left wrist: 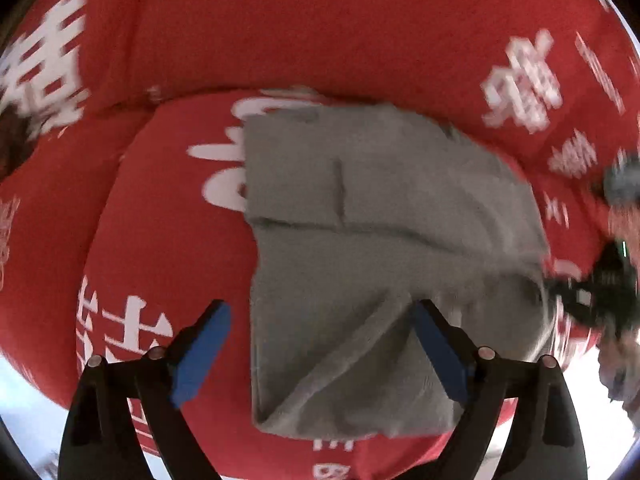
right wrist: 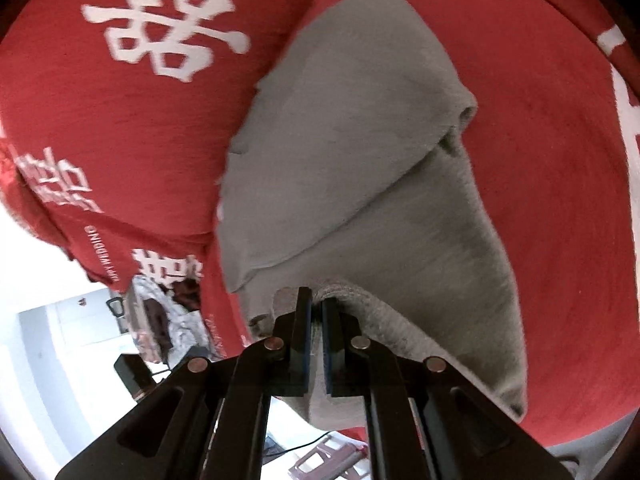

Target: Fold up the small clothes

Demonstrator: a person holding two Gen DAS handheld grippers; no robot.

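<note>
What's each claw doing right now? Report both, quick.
Left claw: open, holding nothing, above the grey cloth.
Right claw: closed, pinching the grey cloth's edge.

1. The left gripper (left wrist: 322, 354) has black angular finger arms that widen toward the camera.
2. Flat blue pads (left wrist: 200, 356) line the inner faces of its fingers.
3. Round, dull metal pins sit at the linkage joints, two on each side.
4. The right gripper (right wrist: 316, 312) is of the same build: black arms with elongated cut-out slots near the base.
5. Its pads show only as thin blue edges.
</note>
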